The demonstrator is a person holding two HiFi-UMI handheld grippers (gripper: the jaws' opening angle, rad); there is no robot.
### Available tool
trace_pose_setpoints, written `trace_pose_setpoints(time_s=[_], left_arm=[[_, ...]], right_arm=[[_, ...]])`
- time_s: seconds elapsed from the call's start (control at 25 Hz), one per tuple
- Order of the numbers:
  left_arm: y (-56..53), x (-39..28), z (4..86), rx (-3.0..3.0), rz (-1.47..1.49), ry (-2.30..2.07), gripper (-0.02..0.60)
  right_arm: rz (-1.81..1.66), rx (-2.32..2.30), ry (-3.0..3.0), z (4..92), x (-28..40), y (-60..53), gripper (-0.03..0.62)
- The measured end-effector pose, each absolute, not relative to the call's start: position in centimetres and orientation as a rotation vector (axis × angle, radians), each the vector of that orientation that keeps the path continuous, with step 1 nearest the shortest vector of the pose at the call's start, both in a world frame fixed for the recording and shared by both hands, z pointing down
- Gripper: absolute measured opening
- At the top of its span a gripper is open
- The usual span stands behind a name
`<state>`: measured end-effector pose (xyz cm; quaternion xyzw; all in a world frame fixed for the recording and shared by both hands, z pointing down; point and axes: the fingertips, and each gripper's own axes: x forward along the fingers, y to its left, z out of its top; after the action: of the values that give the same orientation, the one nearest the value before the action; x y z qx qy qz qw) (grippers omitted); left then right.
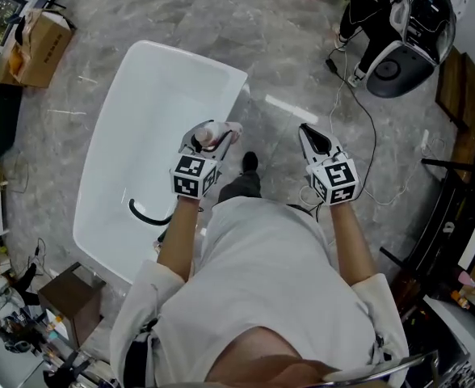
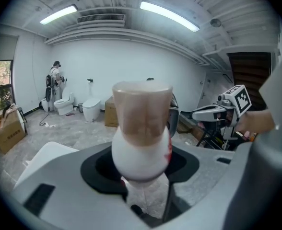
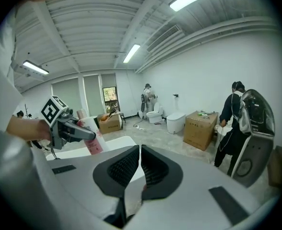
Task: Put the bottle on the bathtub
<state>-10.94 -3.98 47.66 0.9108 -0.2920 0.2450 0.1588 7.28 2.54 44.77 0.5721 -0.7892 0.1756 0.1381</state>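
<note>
A white bottle [image 2: 142, 143] with a tan cap and a red label stands upright between the jaws of my left gripper [image 2: 143, 176], which is shut on its body. In the head view that left gripper [image 1: 208, 141] holds the bottle [image 1: 219, 133] in the air above the right rim of the white bathtub [image 1: 153, 103]. The right gripper view shows the same bottle [image 3: 92, 139] from the side. My right gripper [image 1: 317, 139] hovers over the floor to the right of the tub; its jaws [image 3: 140, 166] are pressed together with nothing between them.
A black hose [image 1: 145, 214] lies inside the tub near its close end. Cardboard boxes [image 1: 39, 47] stand at the tub's far left. A person with a round machine [image 1: 411, 35] is at the far right, with a cable [image 1: 359, 103] across the floor. Toilets [image 2: 90, 108] stand by the wall.
</note>
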Motion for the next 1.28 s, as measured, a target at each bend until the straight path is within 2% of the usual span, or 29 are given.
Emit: trace_pose_setpoints(time_s=[0.44, 1.28], left_arm=[[-14.1, -10.0, 50.6, 2.580, 0.734, -0.778, 0.222], [-21.5, -4.1, 57.0, 2.387, 0.750, -1.019, 0.222]], right_arm=[[0.585, 1.647, -2.227, 47.3, 6.3, -8.2, 0.035], [0.690, 1.416, -2.275, 54.6, 12.6, -18.2, 0.035]])
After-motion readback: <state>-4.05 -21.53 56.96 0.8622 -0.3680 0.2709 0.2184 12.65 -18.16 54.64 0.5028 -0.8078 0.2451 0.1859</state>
